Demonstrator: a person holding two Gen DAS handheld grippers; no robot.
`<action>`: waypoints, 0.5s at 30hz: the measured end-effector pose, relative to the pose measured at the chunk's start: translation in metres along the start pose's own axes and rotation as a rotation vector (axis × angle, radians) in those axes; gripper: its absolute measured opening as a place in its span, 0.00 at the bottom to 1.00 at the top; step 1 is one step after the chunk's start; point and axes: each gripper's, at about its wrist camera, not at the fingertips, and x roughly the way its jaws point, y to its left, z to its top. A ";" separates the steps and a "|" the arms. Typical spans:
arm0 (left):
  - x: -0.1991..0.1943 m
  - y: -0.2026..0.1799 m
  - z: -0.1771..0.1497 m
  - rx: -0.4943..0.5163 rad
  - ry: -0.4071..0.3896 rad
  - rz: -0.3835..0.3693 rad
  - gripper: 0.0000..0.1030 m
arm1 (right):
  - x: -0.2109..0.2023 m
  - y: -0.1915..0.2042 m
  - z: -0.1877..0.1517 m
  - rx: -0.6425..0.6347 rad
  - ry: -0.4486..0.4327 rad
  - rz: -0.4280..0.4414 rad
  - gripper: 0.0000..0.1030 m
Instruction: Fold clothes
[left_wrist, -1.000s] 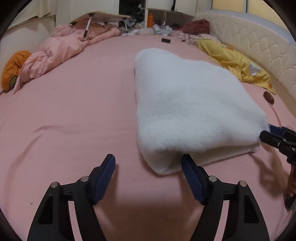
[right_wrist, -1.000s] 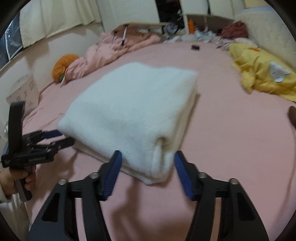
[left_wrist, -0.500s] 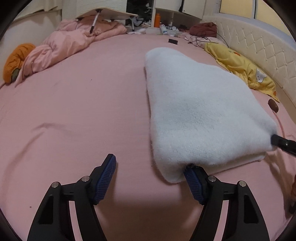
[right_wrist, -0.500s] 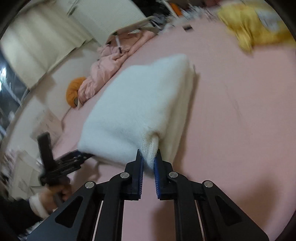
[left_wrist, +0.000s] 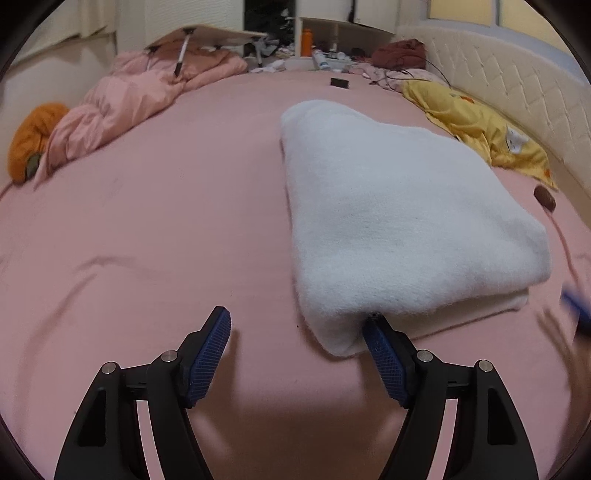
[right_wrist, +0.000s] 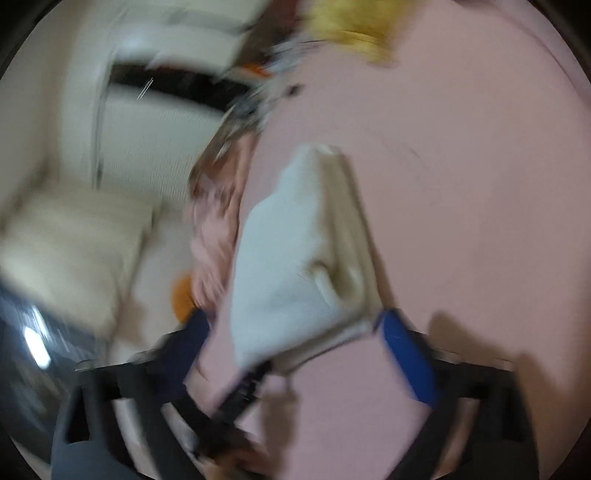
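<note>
A folded white fleece garment (left_wrist: 399, 214) lies on the pink bed sheet (left_wrist: 147, 221). My left gripper (left_wrist: 297, 354) is open; its right finger (left_wrist: 384, 354) touches the garment's near corner, its left finger rests over bare sheet. The right wrist view is badly blurred and tilted. There my right gripper (right_wrist: 295, 350) is open, with the garment's (right_wrist: 295, 258) near end between its fingers. The right gripper's blue tip (left_wrist: 576, 310) shows blurred at the far right in the left wrist view.
A pink duvet (left_wrist: 140, 96) and an orange cushion (left_wrist: 33, 136) lie at the back left. A yellow blanket (left_wrist: 480, 122) lies along the padded headboard (left_wrist: 517, 74) on the right. A small dark object (left_wrist: 545, 197) sits beside the garment. A phone (left_wrist: 339, 82) lies far back.
My right gripper, which was shut on the garment's corner, has opened and is swinging fast with the view rolling over. My left gripper has stayed open at the near corner.
</note>
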 end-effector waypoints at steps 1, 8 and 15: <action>0.001 0.001 0.000 -0.013 0.002 -0.006 0.72 | 0.004 -0.012 -0.001 0.082 0.017 0.027 0.96; 0.004 -0.002 -0.003 -0.020 0.010 -0.006 0.72 | 0.037 -0.009 0.020 0.125 0.068 0.102 0.96; 0.006 0.000 -0.002 -0.028 0.021 -0.016 0.72 | 0.063 -0.012 0.011 0.243 0.073 0.139 0.94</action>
